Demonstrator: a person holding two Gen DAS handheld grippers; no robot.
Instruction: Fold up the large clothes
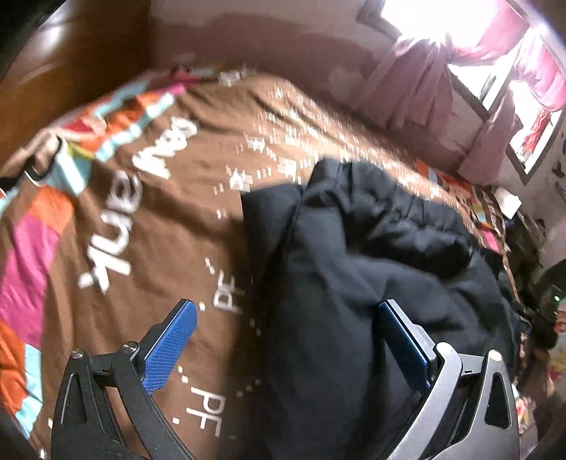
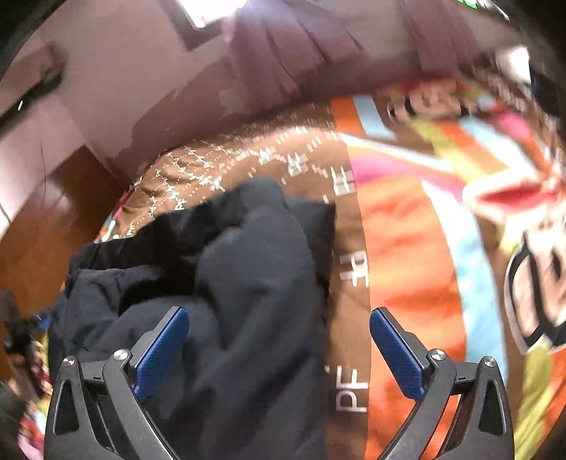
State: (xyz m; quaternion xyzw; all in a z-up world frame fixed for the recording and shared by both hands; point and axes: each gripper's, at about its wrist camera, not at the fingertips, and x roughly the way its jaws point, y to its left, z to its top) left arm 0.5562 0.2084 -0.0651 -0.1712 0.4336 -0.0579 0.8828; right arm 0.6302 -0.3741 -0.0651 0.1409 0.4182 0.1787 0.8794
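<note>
I see a dark navy, crumpled fabric garment (image 1: 371,269) bunched in a heap on a brown bedspread with white lettering and bright orange, pink and blue patches (image 1: 148,219). My left gripper (image 1: 286,339) hangs over the garment's near edge, jaws spread wide, pinching nothing; its blue-padded fingers (image 1: 169,348) straddle cloth and bedspread. From the right wrist, the same garment (image 2: 226,283) fills the lower left, and my right gripper (image 2: 279,350) has its jaws spread too, empty. Beyond the bed, pink curtains (image 1: 435,74) hang by a bright window (image 1: 424,21), and a brown wooden panel (image 2: 46,226) stands alongside. Clutter along the far bedside is too blurred to identify.
</note>
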